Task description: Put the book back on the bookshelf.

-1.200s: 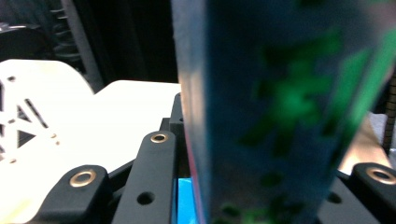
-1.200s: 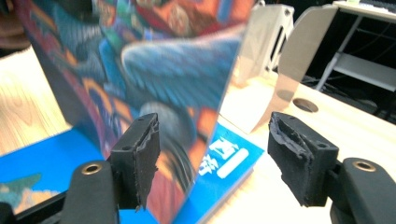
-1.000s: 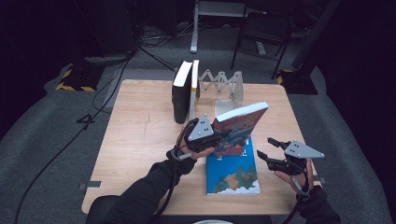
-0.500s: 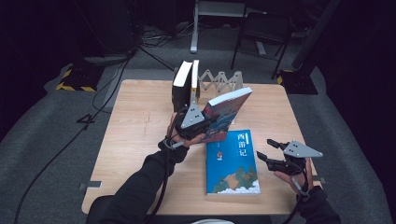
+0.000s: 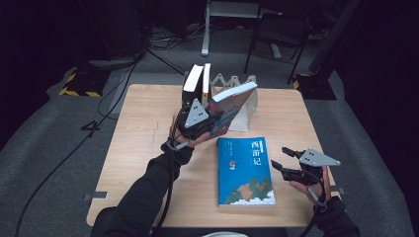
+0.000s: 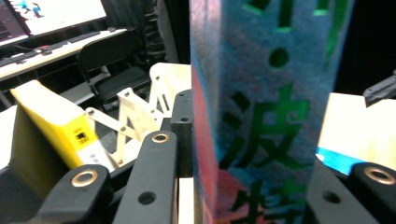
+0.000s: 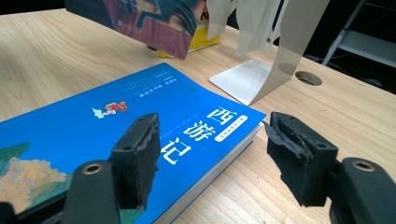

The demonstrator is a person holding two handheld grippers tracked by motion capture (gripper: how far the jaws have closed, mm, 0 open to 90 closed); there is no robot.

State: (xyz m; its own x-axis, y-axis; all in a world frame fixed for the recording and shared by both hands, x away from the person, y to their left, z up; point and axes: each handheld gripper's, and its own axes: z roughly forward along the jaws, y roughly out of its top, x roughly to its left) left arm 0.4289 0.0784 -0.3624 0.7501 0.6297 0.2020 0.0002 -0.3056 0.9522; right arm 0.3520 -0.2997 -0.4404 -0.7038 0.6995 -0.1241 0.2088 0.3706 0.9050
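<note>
While the left hand-held gripper (image 5: 213, 120) pinched the book (image 5: 232, 106) beside the bookend (image 5: 242, 118), upright slotting seemed best; right hand-held gripper (image 5: 284, 159) rested spread.

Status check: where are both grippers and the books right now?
Left gripper shut on colourful book, held off the table by the book rack. Right gripper open, empty, beside flat blue book. Nothing in the way.

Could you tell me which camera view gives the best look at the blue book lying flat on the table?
The high view: the blue book shows whole there, cover up, between the two hands. The right gripper view shows its cover title close up, but the near end is cut off. The left gripper view catches a blue sliver of it.
</note>
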